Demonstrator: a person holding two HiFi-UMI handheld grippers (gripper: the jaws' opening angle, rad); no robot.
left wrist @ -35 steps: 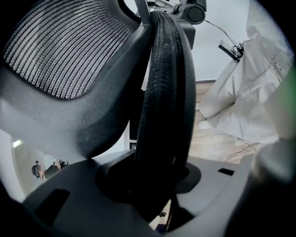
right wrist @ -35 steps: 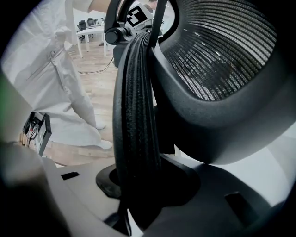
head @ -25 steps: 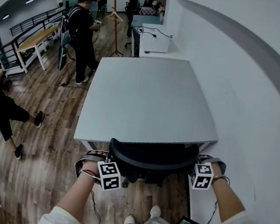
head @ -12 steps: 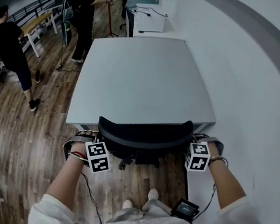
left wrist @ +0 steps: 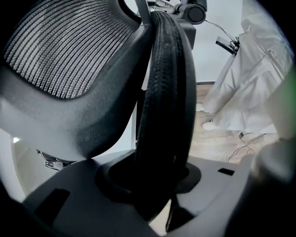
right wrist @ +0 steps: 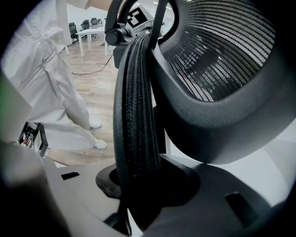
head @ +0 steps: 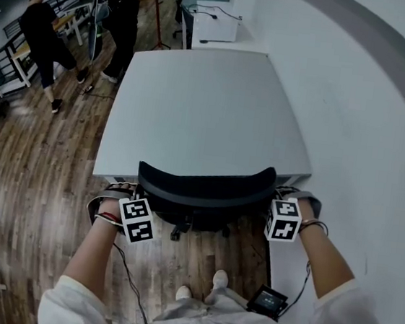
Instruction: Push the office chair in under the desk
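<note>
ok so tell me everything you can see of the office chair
The office chair is black, with a curved backrest: a ribbed mesh panel in a smooth dark plastic frame, edged by a textured black rim. It stands upright on the wood floor, backrest top at the near edge of the grey desk, seat hidden beneath. Part of its base shows below. The left gripper and right gripper each clamp the rim, one at either end.

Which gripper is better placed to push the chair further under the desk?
Neither clearly. The left gripper and right gripper each clamp an opposite end of the backrest, about level at the desk's near edge. Pushing with both together probably keeps it straight.
</note>
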